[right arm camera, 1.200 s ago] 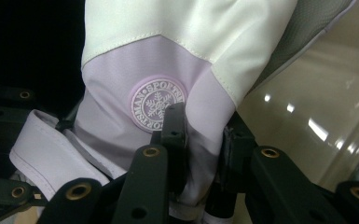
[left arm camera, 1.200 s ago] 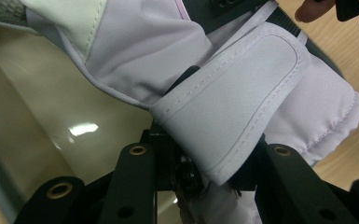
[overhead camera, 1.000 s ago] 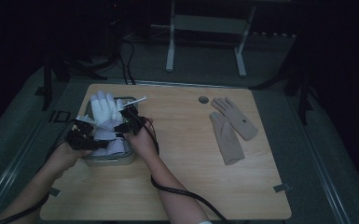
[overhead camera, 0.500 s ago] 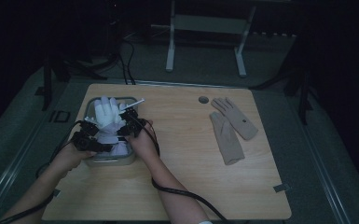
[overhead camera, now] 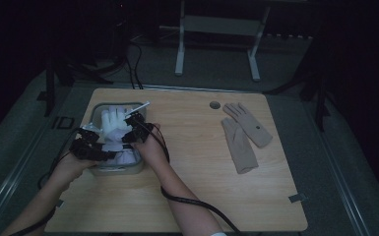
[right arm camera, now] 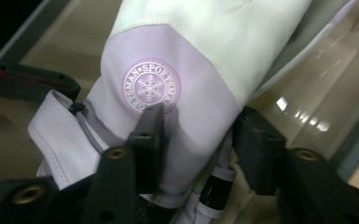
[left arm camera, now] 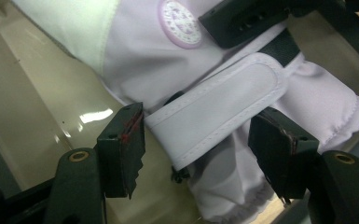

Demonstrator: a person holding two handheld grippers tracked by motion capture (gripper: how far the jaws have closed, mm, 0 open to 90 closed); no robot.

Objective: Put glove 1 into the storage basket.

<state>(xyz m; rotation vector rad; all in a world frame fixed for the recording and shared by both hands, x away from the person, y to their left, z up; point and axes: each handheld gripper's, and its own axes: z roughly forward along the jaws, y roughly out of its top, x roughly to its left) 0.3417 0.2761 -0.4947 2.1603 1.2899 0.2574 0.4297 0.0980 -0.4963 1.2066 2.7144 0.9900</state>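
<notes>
Dark floor and cable clutter surround a pale wooden table (overhead camera: pixel 187 196), lit only over its top. Nearest the person, both forearms reach in from the bottom edge toward a clear plastic bin (overhead camera: pixel 94 111) at the table's left side. Inside it lies a white and lilac ski glove (overhead camera: pixel 114 129), its long axis running away from the person: cuff at the near end, fingers pointing toward the far rim. The left gripper (overhead camera: pixel 89 149) sits at the cuff; in the left gripper view its jaws have just been opening and stand apart on either side of the glove's wrist strap (left arm camera: pixel 224 105), the pads not pressing on it. The right gripper (overhead camera: pixel 137 129) works just beside it at the back of the glove; its jaws have also just been opening, and in the right gripper view they stand apart astride the lilac fabric under a round snowflake badge (right arm camera: pixel 151 87), whether they touch it I cannot tell. Farther right, well apart from the bin, a pair of tan gloves (overhead camera: pixel 245 136) lies flat, fingers pointing away, near a round cable hole (overhead camera: pixel 215 105).
</notes>
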